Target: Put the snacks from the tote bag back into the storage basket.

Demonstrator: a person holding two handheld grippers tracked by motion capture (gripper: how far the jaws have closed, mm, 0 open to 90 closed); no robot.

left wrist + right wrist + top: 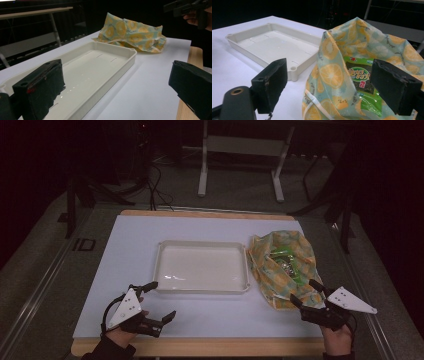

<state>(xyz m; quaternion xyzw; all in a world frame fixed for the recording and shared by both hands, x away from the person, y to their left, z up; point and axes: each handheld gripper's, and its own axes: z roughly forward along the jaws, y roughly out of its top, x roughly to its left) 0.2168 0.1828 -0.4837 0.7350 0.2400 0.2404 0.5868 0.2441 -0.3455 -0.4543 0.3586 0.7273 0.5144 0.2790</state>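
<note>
A white worktop (125, 270) carries an empty cream plastic tray (201, 267) at its centre, used here as the landmark. Just to the right of the tray, close to its right rim, lies a soft drawstring bag (282, 267) printed with lemon and kiwi slices on pale green. Its mouth gapes toward the near edge, and a green snack packet (362, 82) with printed lettering sits inside.

The right gripper (306, 292) hovers at the bag's near edge, right of the tray's near corner, jaws spread wide with nothing between them. In the right gripper view the two black jaws frame the open mouth and the packet, but neither pad touches cloth. The left gripper (159, 299) rests in front of the tray's near left corner, jaws likewise spread and empty, one jaw close to the rim.

Judging by this, the work looks barely begun: the tray holds nothing and the packet is inside the bag. Probably the bag is to be emptied into the tray, so the reach in, the grasp and the carry across all remain.

Hard to make out: the packet's lower part is buried in folds, and whether more items lie beneath it cannot be told. The surroundings beyond the worktop are dark, showing only table legs and cables.
</note>
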